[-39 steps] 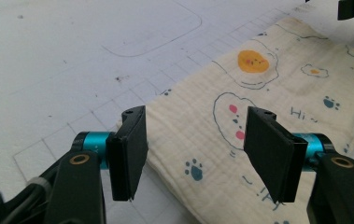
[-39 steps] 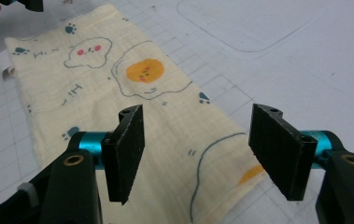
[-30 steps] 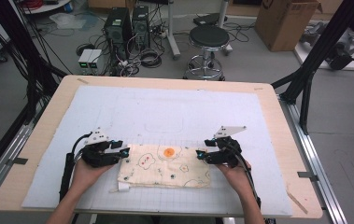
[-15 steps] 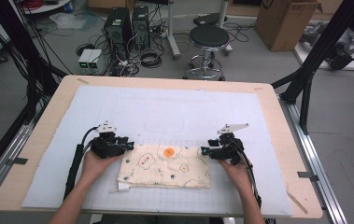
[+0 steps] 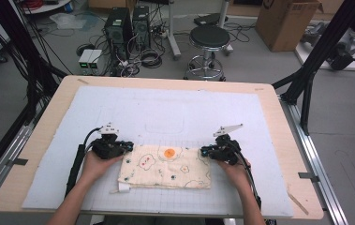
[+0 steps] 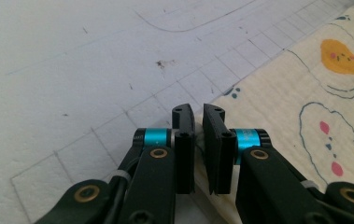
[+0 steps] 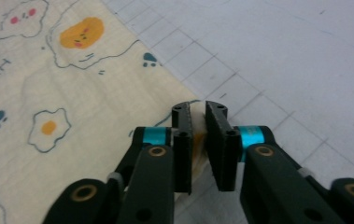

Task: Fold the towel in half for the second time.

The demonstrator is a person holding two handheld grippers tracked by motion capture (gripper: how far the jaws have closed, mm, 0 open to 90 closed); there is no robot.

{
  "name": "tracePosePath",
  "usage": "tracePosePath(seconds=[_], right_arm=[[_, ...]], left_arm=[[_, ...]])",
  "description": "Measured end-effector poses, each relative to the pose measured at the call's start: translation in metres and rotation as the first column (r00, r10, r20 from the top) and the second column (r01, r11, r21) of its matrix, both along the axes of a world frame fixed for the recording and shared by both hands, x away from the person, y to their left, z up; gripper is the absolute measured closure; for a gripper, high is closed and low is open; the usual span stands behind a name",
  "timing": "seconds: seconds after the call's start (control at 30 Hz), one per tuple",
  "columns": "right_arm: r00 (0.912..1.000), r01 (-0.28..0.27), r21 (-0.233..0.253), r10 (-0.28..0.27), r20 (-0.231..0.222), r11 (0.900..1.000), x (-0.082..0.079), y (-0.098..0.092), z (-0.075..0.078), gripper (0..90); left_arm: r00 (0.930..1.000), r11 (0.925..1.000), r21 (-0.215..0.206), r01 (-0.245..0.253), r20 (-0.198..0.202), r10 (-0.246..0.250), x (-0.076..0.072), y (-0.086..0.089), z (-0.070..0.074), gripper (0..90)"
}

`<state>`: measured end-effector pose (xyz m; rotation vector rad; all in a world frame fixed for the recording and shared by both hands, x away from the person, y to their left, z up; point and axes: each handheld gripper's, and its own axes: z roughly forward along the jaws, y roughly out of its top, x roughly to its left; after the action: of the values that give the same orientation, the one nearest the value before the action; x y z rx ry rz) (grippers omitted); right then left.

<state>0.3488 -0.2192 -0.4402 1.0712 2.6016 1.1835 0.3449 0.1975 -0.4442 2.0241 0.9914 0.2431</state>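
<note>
Two grippers are engaged on one item: a cream cloth (image 5: pixel 166 166) printed with fried-egg figures, lying folded flat on the white gridded mat (image 5: pixel 175 117) at the near middle of the tabletop (image 5: pixel 278 122). I have the left gripper (image 5: pixel 127 146) at the cloth's far left corner; in the left gripper view (image 6: pixel 198 140) its jaws stand nearly together with the cloth's edge (image 6: pixel 305 116) pinched between them. I have the right gripper (image 5: pixel 205 152) at the far right corner; in the right gripper view (image 7: pixel 199 140) its jaws are likewise clamped on a fold of cloth (image 7: pixel 72 93). Both hands rest just beside the cloth's short sides.
</note>
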Motion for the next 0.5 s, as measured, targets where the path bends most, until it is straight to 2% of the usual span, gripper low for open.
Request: tracePosePath(seconds=[0.07, 0.1, 0.17, 0.23, 0.33, 0.4, 0.5], right_arm=[[0.9999, -0.007, -0.016, 0.007, 0.012, 1.0, -0.003, 0.001, 0.004, 84.3], [0.9995, -0.004, -0.007, 0.004, 0.032, 1.0, -0.005, 0.001, 0.009, 84.5], [0.9979, -0.013, 0.019, 0.012, 0.063, 1.0, -0.008, 0.0, 0.017, 84.7], [0.9983, -0.018, 0.035, 0.016, 0.056, 0.999, -0.007, 0.0, 0.021, 84.7], [0.9982, -0.02, 0.024, 0.019, 0.057, 1.0, -0.003, 0.002, 0.021, 84.8], [0.9989, -0.014, 0.025, 0.013, 0.045, 1.0, 0.001, 0.002, 0.018, 84.8], [0.9995, 0.0, 0.039, -0.001, 0.032, 0.999, 0.009, 0.0, 0.017, 84.9]], left_arm=[[1.0, 1.0, -0.002, 0.004, 0.005, -0.004, -0.001, 0.002, 0.002, 83.5], [0.9999, 0.9997, -0.023, -0.003, 0.014, 0.003, -0.002, 0.003, 0.004, 83.7], [0.9995, 0.9994, -0.035, -0.009, 0.031, 0.01, -0.002, 0.008, 0.009, 83.9], [0.9992, 0.9989, -0.043, -0.016, 0.037, 0.018, -0.001, 0.01, 0.013, 83.9], [0.9985, 0.9991, -0.037, -0.021, 0.05, 0.023, 0.001, 0.01, 0.018, 84.0], [0.9973, 0.9977, -0.054, -0.04, 0.06, 0.044, 0.004, 0.01, 0.02, 84.1], [0.9969, 0.9977, -0.04, -0.054, 0.055, 0.056, 0.01, 0.011, 0.02, 84.1]])
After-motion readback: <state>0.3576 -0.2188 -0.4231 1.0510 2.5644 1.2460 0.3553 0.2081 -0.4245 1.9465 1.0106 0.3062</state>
